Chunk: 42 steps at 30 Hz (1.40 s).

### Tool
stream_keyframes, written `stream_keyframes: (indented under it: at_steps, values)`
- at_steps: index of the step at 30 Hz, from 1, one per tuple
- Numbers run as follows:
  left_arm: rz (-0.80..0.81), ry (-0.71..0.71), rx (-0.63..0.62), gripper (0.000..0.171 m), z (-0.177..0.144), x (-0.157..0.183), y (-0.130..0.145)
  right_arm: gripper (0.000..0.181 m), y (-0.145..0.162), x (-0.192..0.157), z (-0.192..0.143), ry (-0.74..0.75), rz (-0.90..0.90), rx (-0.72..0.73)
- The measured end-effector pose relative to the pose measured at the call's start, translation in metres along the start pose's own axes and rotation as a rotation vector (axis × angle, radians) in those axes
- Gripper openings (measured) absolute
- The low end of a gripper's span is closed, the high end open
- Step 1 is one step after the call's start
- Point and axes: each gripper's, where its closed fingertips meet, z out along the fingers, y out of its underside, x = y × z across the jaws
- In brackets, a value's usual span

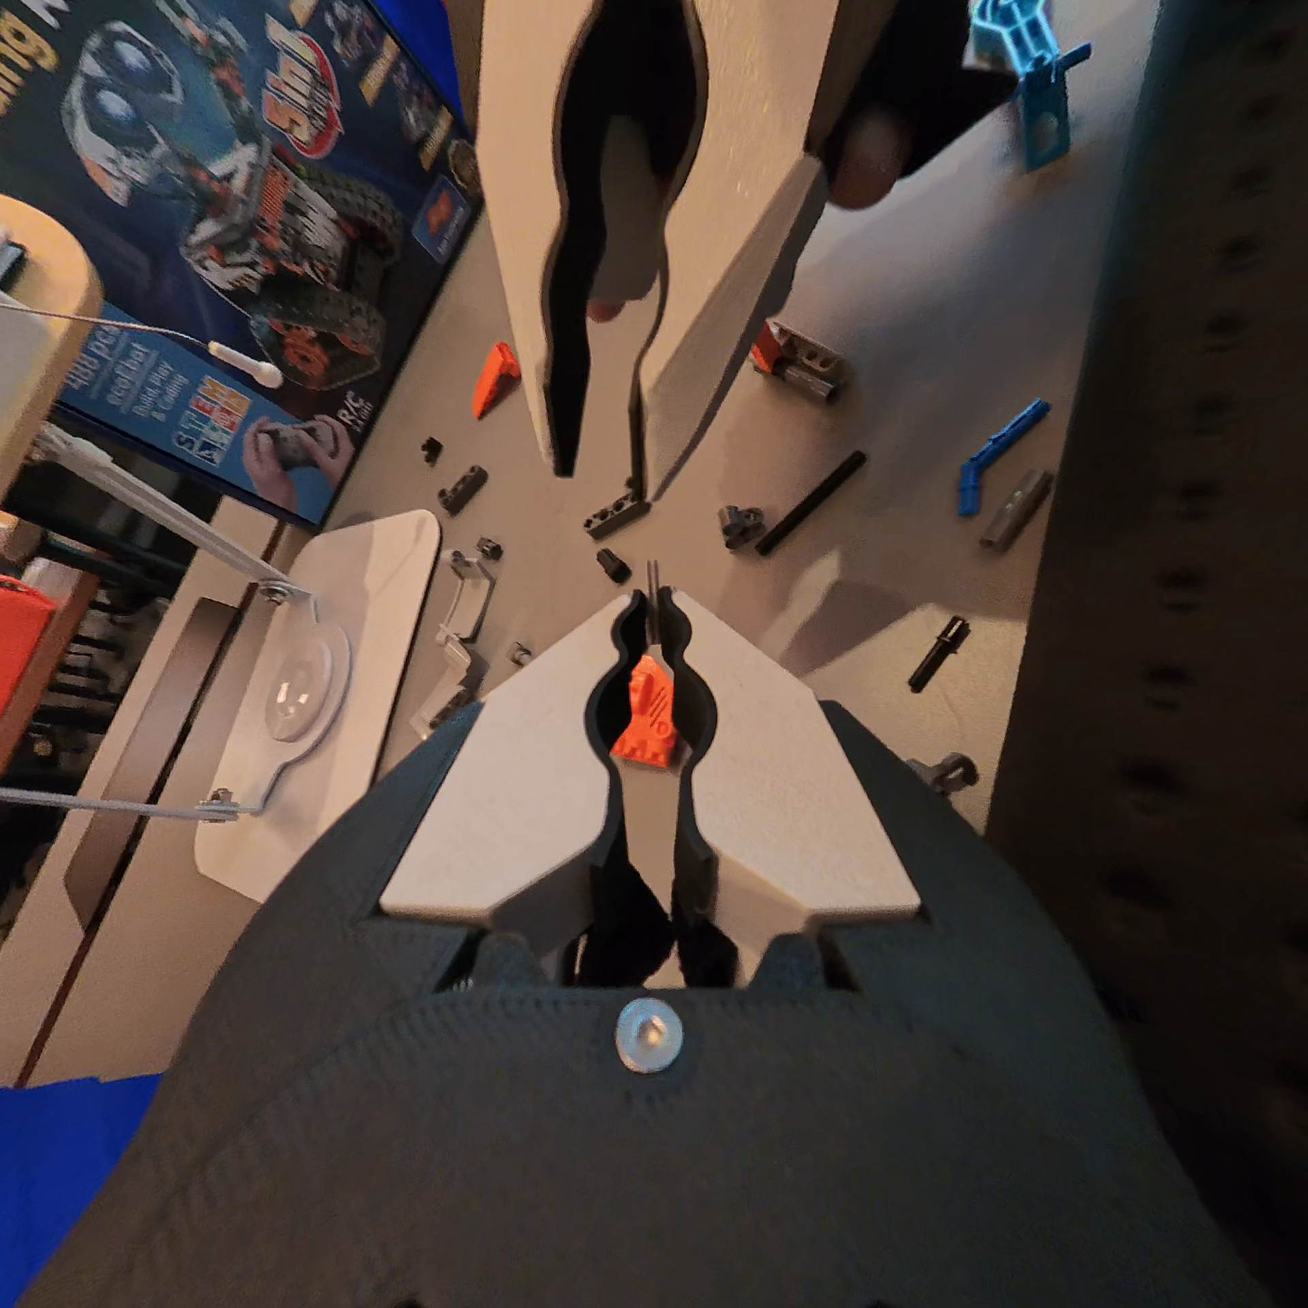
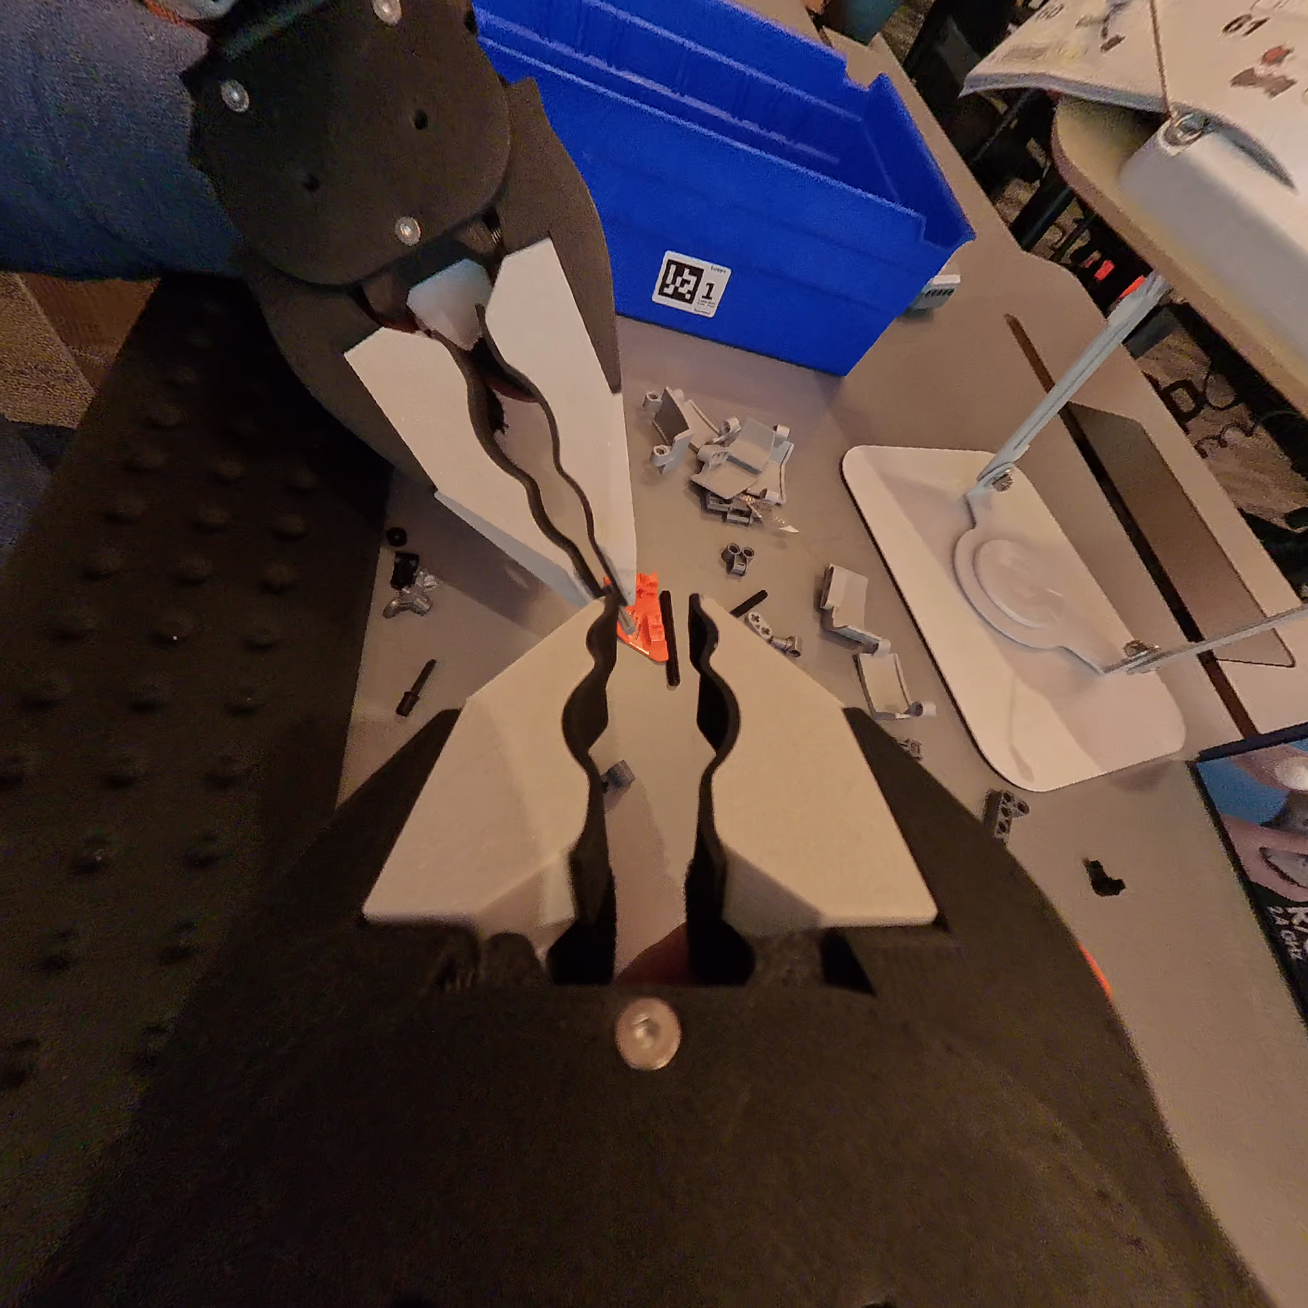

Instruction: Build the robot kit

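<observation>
My left gripper [image 1: 652, 601] is shut on a thin grey pin [image 1: 652, 577] that sticks out past its tips. An orange toy part [image 1: 647, 722] shows through the gap between its fingers, lying on the grey table [image 1: 885, 283]. In the right wrist view the left gripper [image 2: 614, 593] comes down from the upper left, its pin tip right at the orange part [image 2: 647, 616]. My right gripper [image 2: 647, 609] is open and empty, its tips on either side of the orange part and a black axle [image 2: 669, 640]. It also shows in the left wrist view [image 1: 601, 474], above a black beam [image 1: 616, 513].
A blue bin [image 2: 743, 177] stands at the back. A white tray [image 2: 1104, 722] carries a clear lens on a stand. A toy box [image 1: 212, 212] lies at the left. A black dimpled mat [image 2: 177, 637] borders the table. Loose grey parts [image 2: 736, 460], a black rod [image 1: 810, 502] and a blue piece [image 1: 998, 453] lie around. The grippers are tip to tip, or close to it.
</observation>
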Motion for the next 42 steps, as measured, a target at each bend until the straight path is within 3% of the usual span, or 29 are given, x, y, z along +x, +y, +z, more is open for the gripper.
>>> stream_keyframes:
  at_steps: [10,20,34,42]
  values:
    - [0.043,-0.041,0.036,0.003,0.0,-0.003,0.0,0.016,0.023,-0.003,0.008,-0.015,-0.022,-0.045]
    - [0.067,-0.068,0.084,0.003,-0.002,-0.007,-0.011,0.013,0.027,-0.009,0.006,-0.036,-0.019,-0.044]
    - [0.09,-0.126,0.159,0.003,-0.011,-0.012,-0.025,0.014,0.014,-0.005,-0.005,-0.041,0.055,0.047]
    - [0.19,-0.159,0.17,0.003,-0.014,-0.006,-0.033,0.013,-0.005,-0.01,-0.013,-0.102,0.149,0.162]
